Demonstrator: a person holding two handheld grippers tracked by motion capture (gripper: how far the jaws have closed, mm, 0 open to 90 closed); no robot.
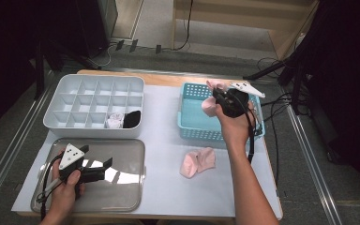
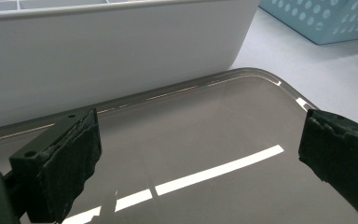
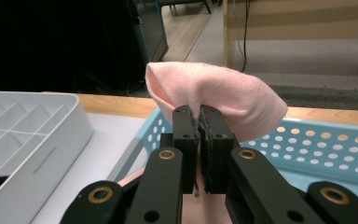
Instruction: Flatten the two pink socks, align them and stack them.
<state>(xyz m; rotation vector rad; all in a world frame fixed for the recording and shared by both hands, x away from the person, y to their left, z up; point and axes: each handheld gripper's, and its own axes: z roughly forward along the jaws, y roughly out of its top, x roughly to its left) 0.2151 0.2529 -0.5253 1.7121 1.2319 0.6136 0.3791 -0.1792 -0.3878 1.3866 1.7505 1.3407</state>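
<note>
Right now my right claw [image 3: 199,112] is clamped on a pink sock [image 3: 223,95], holding it in the air over the near edge of the blue basket [image 1: 192,126]. My left claw [image 1: 98,166] sits with jaws wide apart and nothing between them, low over the grey tray [image 1: 131,197]. Second pink sock [image 1: 197,161] lies on the tabletop [image 1: 161,140] just in front of the basket. White divider box [image 1: 61,105] holds a white sock [image 1: 116,121] and a black sock [image 1: 132,119] in its front row.
</note>
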